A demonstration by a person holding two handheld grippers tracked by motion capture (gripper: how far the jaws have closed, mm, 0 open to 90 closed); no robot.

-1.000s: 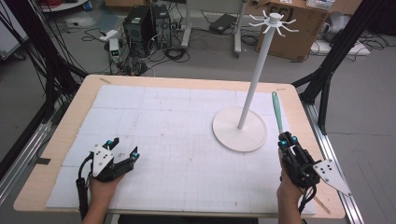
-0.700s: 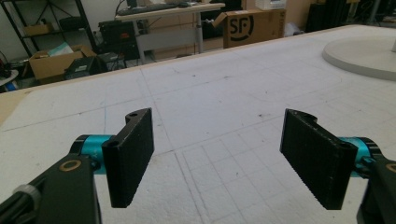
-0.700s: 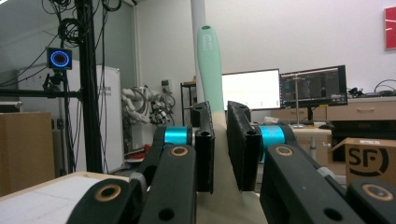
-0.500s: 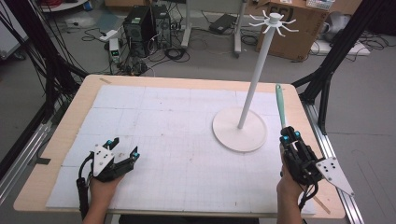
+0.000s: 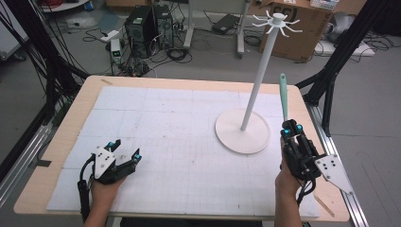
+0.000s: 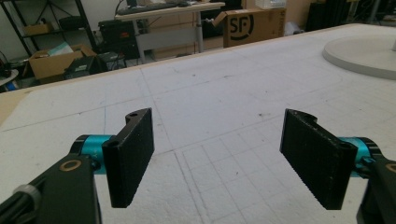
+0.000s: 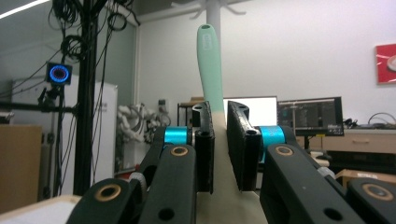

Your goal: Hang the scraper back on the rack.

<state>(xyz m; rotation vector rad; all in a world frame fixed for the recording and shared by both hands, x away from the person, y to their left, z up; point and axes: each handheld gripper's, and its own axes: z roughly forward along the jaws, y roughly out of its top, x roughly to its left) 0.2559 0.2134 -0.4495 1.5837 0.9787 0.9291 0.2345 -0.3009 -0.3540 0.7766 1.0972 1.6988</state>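
Observation:
My right gripper (image 5: 291, 128) is at the table's right side, shut on a mint-green handled utensil (image 5: 283, 97) that sticks upward from its jaws. In the right gripper view the green handle (image 7: 210, 65) rises between my right gripper's (image 7: 220, 135) closed jaws, with a pale part of the utensil lower down between them. A white hook stand (image 5: 255, 80) rises just left of it from a round base (image 5: 231, 137), with hooks at the top (image 7: 212, 7). My left gripper (image 5: 125, 149) rests at the front left on the white mat, open and holding nothing (image 6: 217, 158).
A white gridded mat (image 5: 179, 127) covers the wooden table. The stand's base (image 6: 359, 56) lies far off to the right in the left gripper view. Black frame posts (image 5: 331, 71) stand past the right edge; cables and computer boxes lie on the floor behind.
My right gripper has risen a little with the utensil, whose tip now reaches higher beside the stand's pole. The left gripper has stayed put.

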